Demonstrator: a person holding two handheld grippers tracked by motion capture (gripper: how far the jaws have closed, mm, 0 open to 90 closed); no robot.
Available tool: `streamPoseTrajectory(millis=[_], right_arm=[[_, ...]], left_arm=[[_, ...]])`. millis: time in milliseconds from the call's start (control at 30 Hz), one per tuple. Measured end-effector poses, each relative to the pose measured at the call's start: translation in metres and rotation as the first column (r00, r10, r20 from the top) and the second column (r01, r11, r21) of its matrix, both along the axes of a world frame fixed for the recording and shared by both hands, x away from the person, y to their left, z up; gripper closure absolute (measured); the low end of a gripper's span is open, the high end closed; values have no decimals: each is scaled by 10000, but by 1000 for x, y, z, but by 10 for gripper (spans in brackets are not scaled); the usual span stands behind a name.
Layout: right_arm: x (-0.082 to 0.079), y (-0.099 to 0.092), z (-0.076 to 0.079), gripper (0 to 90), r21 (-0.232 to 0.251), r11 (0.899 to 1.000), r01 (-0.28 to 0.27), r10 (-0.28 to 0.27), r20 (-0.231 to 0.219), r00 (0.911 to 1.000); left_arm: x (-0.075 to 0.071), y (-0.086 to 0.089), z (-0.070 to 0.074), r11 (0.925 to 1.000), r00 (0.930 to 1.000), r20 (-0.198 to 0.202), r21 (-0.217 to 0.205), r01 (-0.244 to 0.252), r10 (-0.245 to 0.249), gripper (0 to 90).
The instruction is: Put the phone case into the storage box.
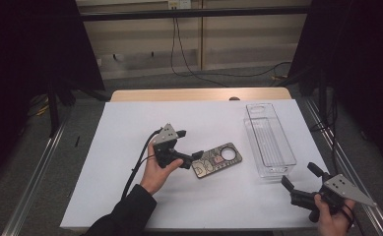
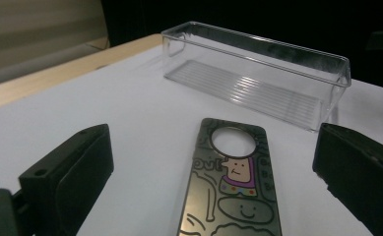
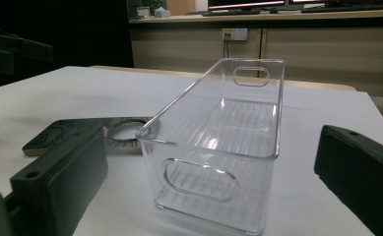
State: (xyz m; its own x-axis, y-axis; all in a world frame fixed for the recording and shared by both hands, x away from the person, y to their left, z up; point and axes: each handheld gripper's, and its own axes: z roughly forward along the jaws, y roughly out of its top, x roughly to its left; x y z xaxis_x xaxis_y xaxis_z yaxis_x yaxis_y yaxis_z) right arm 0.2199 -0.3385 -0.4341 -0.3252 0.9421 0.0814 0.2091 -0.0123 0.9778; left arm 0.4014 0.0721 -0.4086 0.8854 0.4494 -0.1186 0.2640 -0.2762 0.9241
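1. The left gripper (image 1: 188, 147) sits left of centre on the white sheet (image 1: 130, 123) that covers the table. Its jaws are spread wide and empty, and they straddle the near left end of the tag without touching it, as the left gripper view shows.
2. Just right of it lies the flat, dark metallic door-hanger tag with cartoon figures and a round hole (image 1: 217, 160). It rests flat on the sheet, its holed end pointing right and far, toward the box.
3. Farther right stands the clear, ribbed-bottom plastic box with cut-out handles (image 1: 270, 142), empty and upright, its long side running near to far. The tag lies near it but apart.
4. At the near right edge, the right gripper (image 1: 300, 179) is held off the box's near end, jaws wide apart and holding nothing.
5. I judge the step in hand to be the approach to grasp the tag. Next, the left gripper should move forward and lower, then pinch the tag by its thin edges, which may slip on the smooth sheet.
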Motion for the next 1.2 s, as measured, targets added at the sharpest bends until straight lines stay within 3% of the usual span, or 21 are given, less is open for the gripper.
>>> streamPoseTrajectory(millis=[233,267,300,400,567,667,733,833,867,933,967,1000,1033,1200], right_arm=[[0,0,0,0,6,10000,-26,26,16,10000],[0,0,0,0,7,10000,-29,29,16,10000],[0,0,0,0,7,10000,-29,29,16,10000],[0,0,0,0,5,10000,-38,38,0,10000],[0,0,0,0,-17,10000,-50,50,4,10000],[0,-1,0,0,8,10000,-41,41,-20,10000],[0,-1,0,0,22,10000,-45,45,-14,10000],[0,-1,0,0,23,10000,-49,49,-8,10000],[0,-1,0,0,32,10000,-50,50,-14,10000],[0,-1,0,0,25,10000,-40,41,-28,10000],[0,-1,0,0,25,10000,-40,41,-28,10000],[0,0,0,0,-4,10000,-68,68,-18,10000],[0,0,0,0,5,10000,-58,58,-17,10000],[0,-1,0,0,1,10000,-60,60,14,10000]], left_arm=[[12,-11,-2,9983,9997,-233,574,124,-111,23],[16,-14,-5,9979,9981,-569,575,286,-253,24],[16,-14,-5,9979,9981,-569,575,286,-253,24],[22,-23,-9,9906,9950,-842,1212,635,-534,24],[26,-34,-11,9855,9924,-1057,1503,793,-637,24],[26,-43,-10,9742,9885,-1176,1931,1172,-956,27],[25,-45,-10,9724,9873,-1215,1970,1253,-1026,28],[20,-50,-10,9639,9829,-1243,2128,1600,-1358,42],[19,-51,-10,9591,9826,-1212,2294,1657,-1408,43],[17,-55,-11,9419,9792,-1206,2765,1909,-1630,50],[17,-55,-11,9419,9792,-1206,2765,1909,-1630,46],[17,-57,-12,9363,9782,-1209,2903,1975,-1689,43],[18,-59,-12,9254,9752,-1346,3155,2102,-1756,47],[21,-64,-15,9117,9712,-1616,3459,2218,-1750,38]])
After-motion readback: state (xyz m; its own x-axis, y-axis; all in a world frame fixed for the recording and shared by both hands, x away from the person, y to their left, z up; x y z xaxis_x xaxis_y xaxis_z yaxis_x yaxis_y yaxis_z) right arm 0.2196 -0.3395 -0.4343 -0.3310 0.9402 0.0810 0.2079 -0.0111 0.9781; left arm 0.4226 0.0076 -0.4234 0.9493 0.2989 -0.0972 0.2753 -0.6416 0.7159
